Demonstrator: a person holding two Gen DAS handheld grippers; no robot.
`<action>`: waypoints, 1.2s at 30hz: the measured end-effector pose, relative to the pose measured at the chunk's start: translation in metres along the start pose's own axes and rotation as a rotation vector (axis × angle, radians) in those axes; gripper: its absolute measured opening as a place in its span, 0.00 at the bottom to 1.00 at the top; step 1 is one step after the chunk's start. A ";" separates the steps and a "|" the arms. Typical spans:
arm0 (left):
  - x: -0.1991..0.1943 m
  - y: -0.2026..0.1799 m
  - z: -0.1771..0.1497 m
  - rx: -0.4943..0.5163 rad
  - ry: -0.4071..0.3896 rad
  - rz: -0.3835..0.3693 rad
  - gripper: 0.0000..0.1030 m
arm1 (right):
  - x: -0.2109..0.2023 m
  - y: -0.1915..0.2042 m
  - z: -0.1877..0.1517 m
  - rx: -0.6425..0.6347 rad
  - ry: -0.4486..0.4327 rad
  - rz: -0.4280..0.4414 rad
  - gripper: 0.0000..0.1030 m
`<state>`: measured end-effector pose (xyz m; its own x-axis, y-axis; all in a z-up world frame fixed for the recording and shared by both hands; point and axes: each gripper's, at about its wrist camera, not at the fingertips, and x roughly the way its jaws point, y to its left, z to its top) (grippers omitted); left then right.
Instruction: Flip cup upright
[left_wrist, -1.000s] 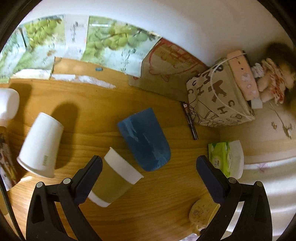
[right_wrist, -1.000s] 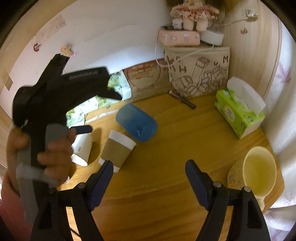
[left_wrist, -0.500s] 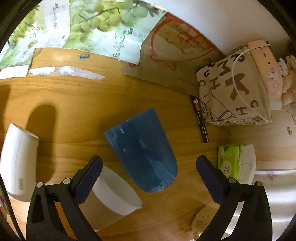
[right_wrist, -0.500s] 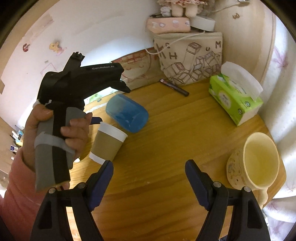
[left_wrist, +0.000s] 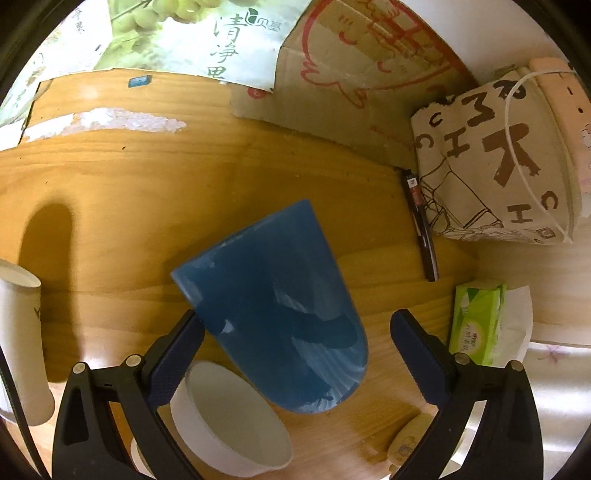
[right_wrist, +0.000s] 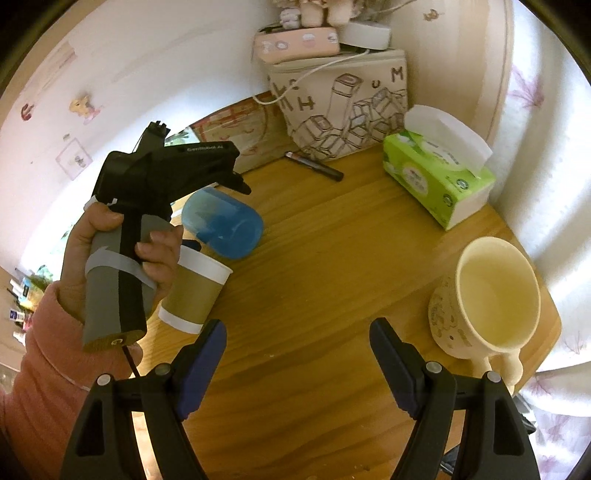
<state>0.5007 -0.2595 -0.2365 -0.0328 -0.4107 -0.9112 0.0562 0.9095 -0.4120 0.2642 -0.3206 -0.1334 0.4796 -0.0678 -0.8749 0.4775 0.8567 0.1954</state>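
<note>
A wooden counter (right_wrist: 332, 266) fills the scene, warm light glossing its grain, a pale scuffed strip (left_wrist: 107, 120) near its far edge. Behind the counter — a white wall (right_wrist: 147, 74) with small cartoon stickers (right_wrist: 85, 106). To the right of the counter a wooden panel (right_wrist: 469, 55) stands upright, and beside it hangs a white curtain (right_wrist: 543, 147) with faint pink flowers. Propped against the wall at the counter's back — a cardboard sheet (left_wrist: 351, 74) with red drawing and a grape poster (left_wrist: 192, 37).

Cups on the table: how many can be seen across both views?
4: blue cup on its side, centre; sleeved paper cup beside it; white paper cup at far left; cream mug at right. Others may be hidden.
</note>
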 end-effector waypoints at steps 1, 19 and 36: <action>0.001 0.000 0.001 0.004 0.001 0.007 0.97 | 0.001 -0.001 0.000 0.006 0.000 -0.003 0.78; 0.012 -0.001 0.005 0.004 0.018 0.050 0.82 | 0.003 -0.005 0.000 0.043 -0.007 -0.018 0.78; -0.033 -0.021 -0.010 0.096 0.007 -0.013 0.81 | -0.013 -0.002 -0.002 0.015 -0.066 0.012 0.78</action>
<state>0.4903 -0.2640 -0.1975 -0.0413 -0.4213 -0.9060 0.1508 0.8937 -0.4225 0.2561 -0.3202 -0.1232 0.5322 -0.0917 -0.8416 0.4820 0.8501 0.2122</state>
